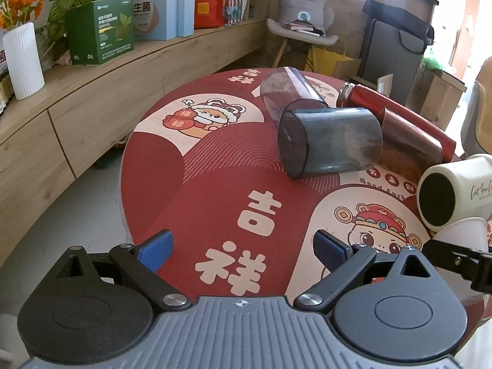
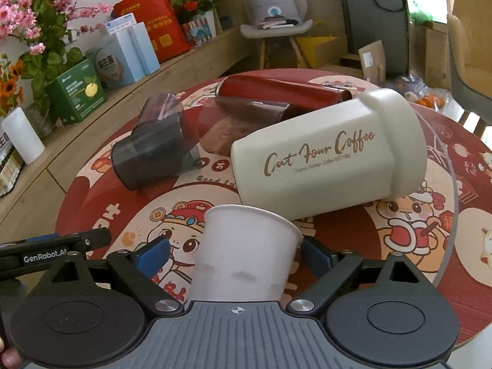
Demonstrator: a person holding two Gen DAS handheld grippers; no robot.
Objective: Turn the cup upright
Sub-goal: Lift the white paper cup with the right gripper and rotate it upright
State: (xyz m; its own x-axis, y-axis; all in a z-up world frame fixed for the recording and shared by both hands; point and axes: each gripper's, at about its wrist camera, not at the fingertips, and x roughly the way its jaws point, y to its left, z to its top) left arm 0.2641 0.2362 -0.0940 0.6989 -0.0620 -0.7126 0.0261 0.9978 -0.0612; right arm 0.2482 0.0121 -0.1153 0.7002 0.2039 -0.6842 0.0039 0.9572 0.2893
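A white paper cup point(image 2: 246, 252) stands between the blue pads of my right gripper point(image 2: 235, 256), rim up. The pads stand a little apart from its sides, so the jaws are open around it. A sliver of the cup shows in the left wrist view point(image 1: 464, 230). My left gripper point(image 1: 243, 250) is open and empty above the red table mat point(image 1: 215, 190). A cream "Cut Four Coffee" tumbler point(image 2: 329, 153) lies on its side just behind the paper cup; it also shows in the left wrist view point(image 1: 455, 187).
Two smoky grey plastic cups point(image 1: 329, 141) point(image 1: 289, 87), a dark red translucent cup point(image 2: 246, 123) and a red metal bottle point(image 2: 283, 92) lie on their sides mid-table. A wooden counter point(image 1: 77, 98) with boxes and a white vase point(image 1: 23, 61) runs along the left. A chair point(image 1: 304, 30) stands beyond.
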